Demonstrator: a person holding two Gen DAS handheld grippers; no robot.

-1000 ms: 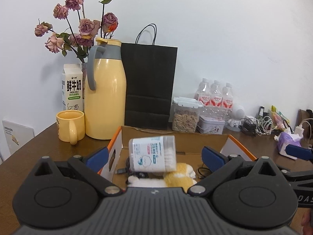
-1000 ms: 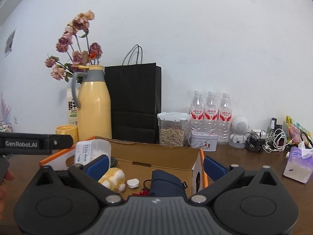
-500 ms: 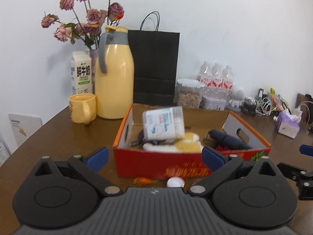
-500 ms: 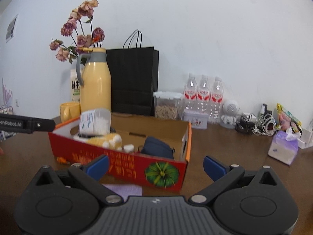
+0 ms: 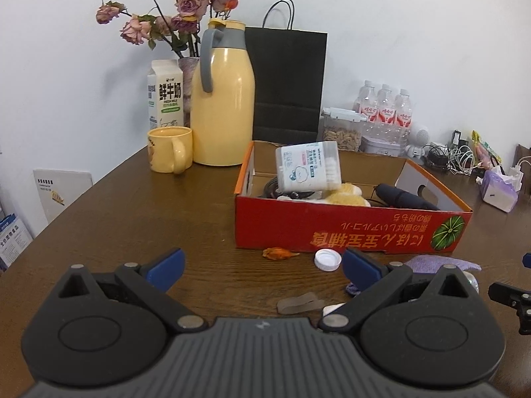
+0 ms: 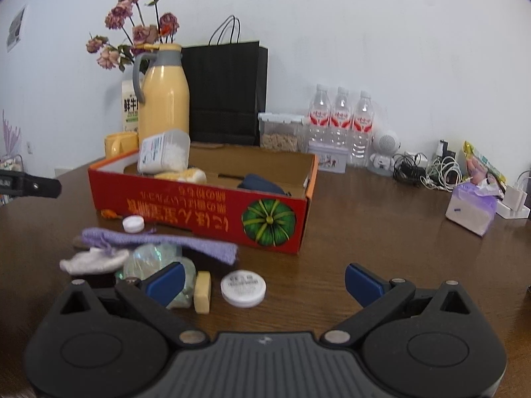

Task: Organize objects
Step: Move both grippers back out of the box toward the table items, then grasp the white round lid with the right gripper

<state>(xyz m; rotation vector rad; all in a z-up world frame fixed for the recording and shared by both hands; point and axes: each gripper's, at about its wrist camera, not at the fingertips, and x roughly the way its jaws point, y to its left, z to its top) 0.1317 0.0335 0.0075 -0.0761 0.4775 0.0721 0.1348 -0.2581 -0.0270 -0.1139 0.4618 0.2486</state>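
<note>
Left tongs [image 5: 260,267]: spread wide, empty, above the brown wooden bench [image 5: 132,232]. Centre: red cardboard box [image 5: 351,232] holding a clear plastic cotton-swab tub [image 5: 308,165] tilted on what may be a yellow plush toy [image 5: 345,195]. Before the box: white bottle cap [image 6: 133,224], lilac knitted cloth [image 6: 159,242], white round jar [image 6: 243,288]. Right tongs [image 6: 264,283]: wide apart, empty.

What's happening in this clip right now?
A person is tidying a table with a tool in each hand. Both the left tool and right tool are open and empty. The red box already holds a cotton swab tub. A purple cloth, round white tin and bottle cap lie loose in front.
</note>
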